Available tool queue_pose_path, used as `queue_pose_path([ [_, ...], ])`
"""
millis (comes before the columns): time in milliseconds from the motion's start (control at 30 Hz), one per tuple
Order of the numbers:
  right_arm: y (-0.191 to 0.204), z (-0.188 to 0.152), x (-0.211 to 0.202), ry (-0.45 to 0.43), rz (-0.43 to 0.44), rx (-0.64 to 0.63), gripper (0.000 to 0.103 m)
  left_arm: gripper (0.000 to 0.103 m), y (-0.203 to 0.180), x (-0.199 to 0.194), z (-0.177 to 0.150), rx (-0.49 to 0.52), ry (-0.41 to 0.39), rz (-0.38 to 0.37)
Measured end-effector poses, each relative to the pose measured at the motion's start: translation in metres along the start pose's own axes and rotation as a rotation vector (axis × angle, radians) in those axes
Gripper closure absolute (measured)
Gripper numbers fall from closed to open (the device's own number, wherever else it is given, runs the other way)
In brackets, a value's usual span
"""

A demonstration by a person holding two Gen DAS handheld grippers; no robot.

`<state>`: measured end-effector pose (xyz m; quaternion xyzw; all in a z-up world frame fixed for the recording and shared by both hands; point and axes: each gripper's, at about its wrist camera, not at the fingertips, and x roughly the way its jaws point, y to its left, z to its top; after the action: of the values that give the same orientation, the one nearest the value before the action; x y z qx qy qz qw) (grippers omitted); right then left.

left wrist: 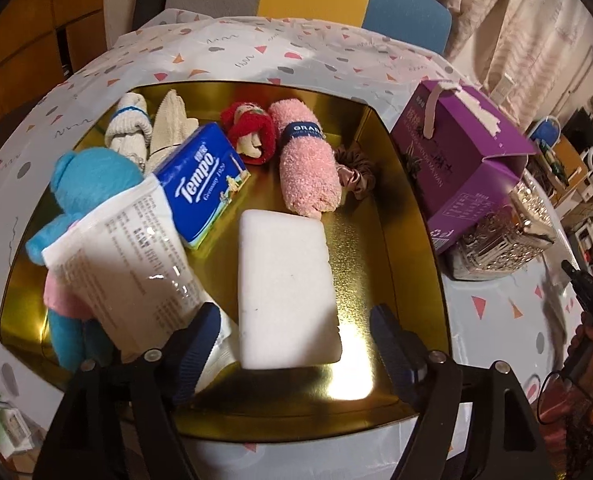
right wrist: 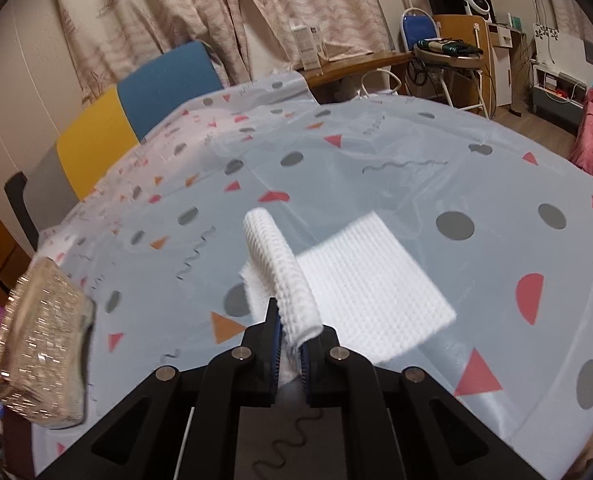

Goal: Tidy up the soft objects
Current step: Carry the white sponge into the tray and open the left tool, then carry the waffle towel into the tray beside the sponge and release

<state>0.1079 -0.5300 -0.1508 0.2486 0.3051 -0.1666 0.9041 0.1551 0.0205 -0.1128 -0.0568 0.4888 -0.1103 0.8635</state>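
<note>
In the left wrist view a gold tray holds a white sponge block, a blue Tempo tissue pack, a pink rolled towel, a red-and-white sock roll, white socks, a scrunchie, a blue plush toy and a clear printed packet. My left gripper is open, its jaws either side of the sponge's near end. In the right wrist view my right gripper is shut on a white waffle cloth, lifting one edge off the patterned tablecloth.
A purple carton and a glittery silver box stand right of the tray; the silver box also shows at the left in the right wrist view. A yellow-and-blue chair stands beyond the table.
</note>
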Motion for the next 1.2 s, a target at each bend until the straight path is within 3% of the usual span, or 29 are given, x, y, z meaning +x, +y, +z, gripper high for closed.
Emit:
queue_pose_path([
  [267, 0.026, 0.023, -0.06, -0.069, 0.09, 0.023, 0.097, 0.02, 0.001, -0.023, -0.009, -0.026, -0.075, -0.052],
  [433, 0.051, 0.028, -0.098, -0.088, 0.196, 0.034, 0.097, 0.009, 0.002, -0.041, -0.013, -0.031, -0.14, -0.081],
  [767, 0.113, 0.0, -0.143, -0.005, 0.403, 0.012, 0.097, 0.005, 0.014, -0.056, -0.022, -0.069, -0.154, -0.077],
  [933, 0.168, -0.022, -0.165, 0.077, 0.554, -0.036, 0.097, 0.0, 0.022, -0.068, -0.028, -0.064, -0.207, -0.019],
  [1200, 0.299, -0.064, -0.187, 0.163, 0.802, -0.176, 0.097, 0.0, 0.041, -0.077, -0.03, -0.108, -0.218, 0.044],
])
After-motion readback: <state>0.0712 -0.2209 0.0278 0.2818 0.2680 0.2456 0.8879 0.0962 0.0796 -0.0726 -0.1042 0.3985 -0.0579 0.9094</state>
